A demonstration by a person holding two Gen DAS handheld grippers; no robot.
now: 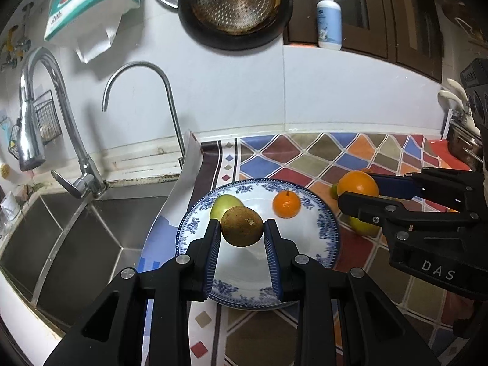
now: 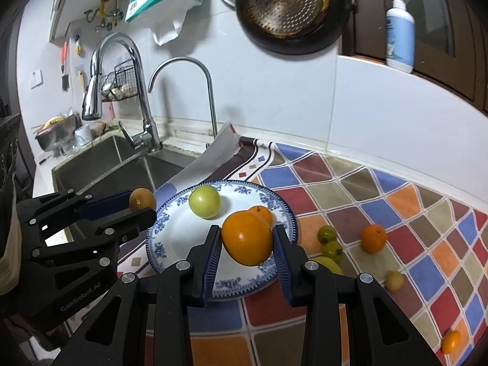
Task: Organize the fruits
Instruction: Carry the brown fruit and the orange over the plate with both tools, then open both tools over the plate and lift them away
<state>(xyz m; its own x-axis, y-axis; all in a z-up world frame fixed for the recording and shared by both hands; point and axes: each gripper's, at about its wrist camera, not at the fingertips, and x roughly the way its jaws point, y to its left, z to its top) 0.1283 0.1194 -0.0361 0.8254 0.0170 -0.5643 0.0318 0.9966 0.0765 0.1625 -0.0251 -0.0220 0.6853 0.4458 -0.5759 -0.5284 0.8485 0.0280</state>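
Note:
My left gripper (image 1: 242, 228) is shut on a brown round fruit (image 1: 242, 226) and holds it above the blue-and-white plate (image 1: 326, 228). The plate carries a green fruit (image 1: 224, 206) and a small orange (image 1: 286, 204). My right gripper (image 2: 247, 239) is shut on a large orange (image 2: 247, 238) over the plate's (image 2: 164, 228) right rim. In the right wrist view the plate holds the green fruit (image 2: 204, 201) and the small orange (image 2: 262, 213). The left gripper (image 2: 143, 204) shows there at the left with the brown fruit (image 2: 142, 199).
Loose fruits lie on the chequered mat (image 2: 396, 189): two small green ones (image 2: 329, 242), an orange (image 2: 373, 238), a yellowish one (image 2: 394, 280), a kumquat (image 2: 450, 341). The steel sink (image 1: 61, 228) and two taps (image 1: 61, 122) are left. A pan (image 1: 235, 3) hangs above.

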